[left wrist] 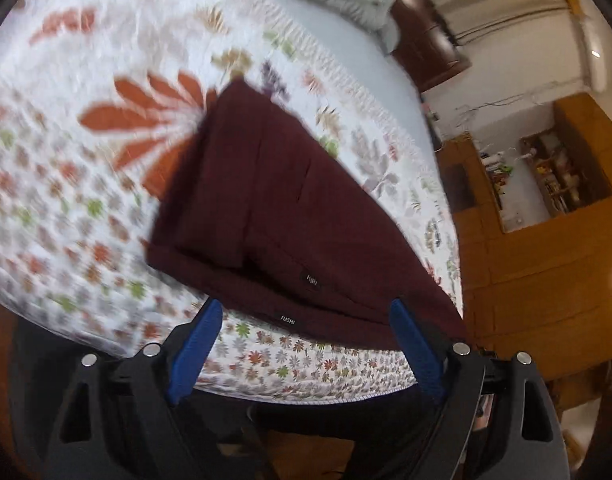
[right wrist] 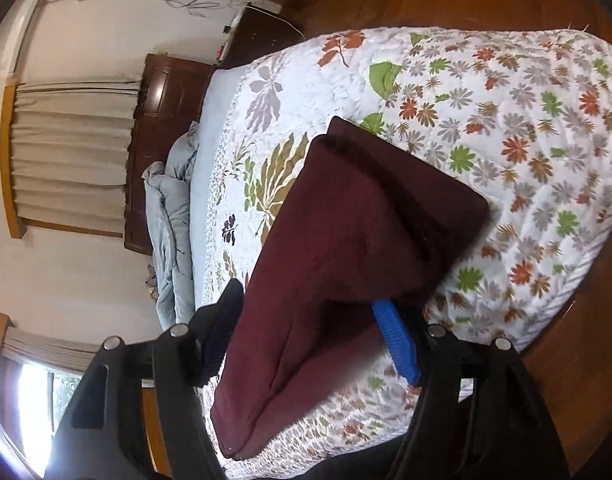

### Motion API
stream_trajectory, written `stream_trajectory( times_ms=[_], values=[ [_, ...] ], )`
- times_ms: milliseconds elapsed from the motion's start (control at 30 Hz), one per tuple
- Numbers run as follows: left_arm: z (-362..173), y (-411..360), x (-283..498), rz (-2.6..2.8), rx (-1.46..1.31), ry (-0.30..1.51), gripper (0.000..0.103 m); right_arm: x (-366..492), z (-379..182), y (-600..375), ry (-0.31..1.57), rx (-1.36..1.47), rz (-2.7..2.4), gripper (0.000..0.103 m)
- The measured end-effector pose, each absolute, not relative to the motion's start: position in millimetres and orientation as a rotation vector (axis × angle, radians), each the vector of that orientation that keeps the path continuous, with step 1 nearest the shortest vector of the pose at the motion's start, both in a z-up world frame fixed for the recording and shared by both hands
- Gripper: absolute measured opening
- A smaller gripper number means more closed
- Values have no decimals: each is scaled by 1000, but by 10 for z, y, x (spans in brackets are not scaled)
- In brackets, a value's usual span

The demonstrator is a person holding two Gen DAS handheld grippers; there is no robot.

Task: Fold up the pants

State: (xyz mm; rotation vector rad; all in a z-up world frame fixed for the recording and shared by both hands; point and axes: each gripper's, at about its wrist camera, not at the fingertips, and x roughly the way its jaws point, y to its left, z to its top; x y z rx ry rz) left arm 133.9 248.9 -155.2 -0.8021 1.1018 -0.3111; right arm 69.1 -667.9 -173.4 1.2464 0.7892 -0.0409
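A: Starting on our left: the left gripper (left wrist: pixel 302 344) hangs with its blue fingers (left wrist: pixel 194 354) spread wide and nothing pinched between them. The maroon pants (left wrist: pixel 290 216) lie just ahead of the fingertips, flat on the floral quilt (left wrist: pixel 66 184), already stacked in layers with two small labels showing on the near edge.

B: So we hold nothing there. And on our right?

A: The right gripper (right wrist: pixel 310 336) also stands well apart. The pants (right wrist: pixel 346 248) reach back between its fingers, and the cloth covers part of the near blue finger (right wrist: pixel 398 344), but we see no pad pressing on it; the fabric looks to rest on the quilt (right wrist: pixel 526 140) on its own.

B: Then how far along are we?

A: We judge most of it done. The pants form a compact, thick rectangle beyond the tips, with one rounded folded end close to the right gripper and squared corners farther off.

B: What is left?

A: Perhaps one more fold to halve the bundle, or only a smoothing of the edges. We cannot tell from here whether the layers line up underneath.
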Motion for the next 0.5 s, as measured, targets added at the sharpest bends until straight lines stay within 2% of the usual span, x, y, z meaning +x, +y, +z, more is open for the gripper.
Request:
stream_trajectory(
  times_ms=[100,333,400,433,500],
  values=[
    [-1703,2414,1458,-273,-836,1112,86,735,-1729,-6677,800,1223,-43,72],
    [-1885,2394,1695,-146,-848,1140,86,796,-1750,-6687,822,1196,-32,72],
    [-1885,2377,1720,-123,-836,1122,82,825,-1757,-6700,823,1201,-36,72],
    [-1897,2372,1741,-111,-833,1113,76,855,-1753,-6700,824,1202,-38,72],
    [-1915,2378,1758,-69,-832,1089,45,898,-1755,-6701,827,1199,-39,72]
  ],
)
